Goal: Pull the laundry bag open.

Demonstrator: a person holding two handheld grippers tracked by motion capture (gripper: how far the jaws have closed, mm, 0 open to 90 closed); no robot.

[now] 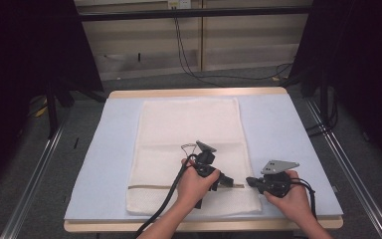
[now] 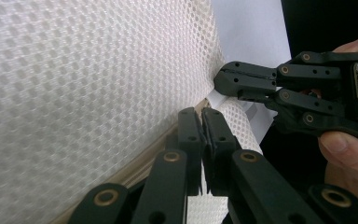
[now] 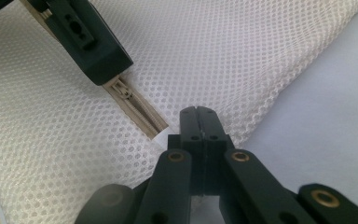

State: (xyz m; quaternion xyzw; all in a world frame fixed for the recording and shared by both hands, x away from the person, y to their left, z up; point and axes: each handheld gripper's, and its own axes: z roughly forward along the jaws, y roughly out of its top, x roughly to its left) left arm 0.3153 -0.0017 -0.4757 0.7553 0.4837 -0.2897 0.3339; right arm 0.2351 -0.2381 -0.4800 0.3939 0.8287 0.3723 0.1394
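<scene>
A white mesh bag (image 1: pixel 189 129) lies flat on the pale blue table mat (image 1: pixel 288 149), with a beige zipper (image 1: pixel 149 187) running across it near the front edge. My left gripper (image 1: pixel 230 182) is shut on the zipper (image 3: pixel 137 109) near its right end; whether it holds the pull is hidden by the jaws. In the right gripper view that left gripper (image 3: pixel 103 69) covers the zipper at the upper left. My right gripper (image 1: pixel 251 181) is shut on the bag's mesh edge (image 3: pixel 242 116) just past the zipper's end. The two gripper tips are a few centimetres apart, and the left gripper view shows the right gripper (image 2: pixel 221 79).
The table's wooden front edge (image 1: pixel 129 226) runs just below the bag. Bare blue mat lies to the left (image 1: pixel 104 164) and right of the bag. Black cables (image 1: pixel 189 55) trail on the floor behind the table.
</scene>
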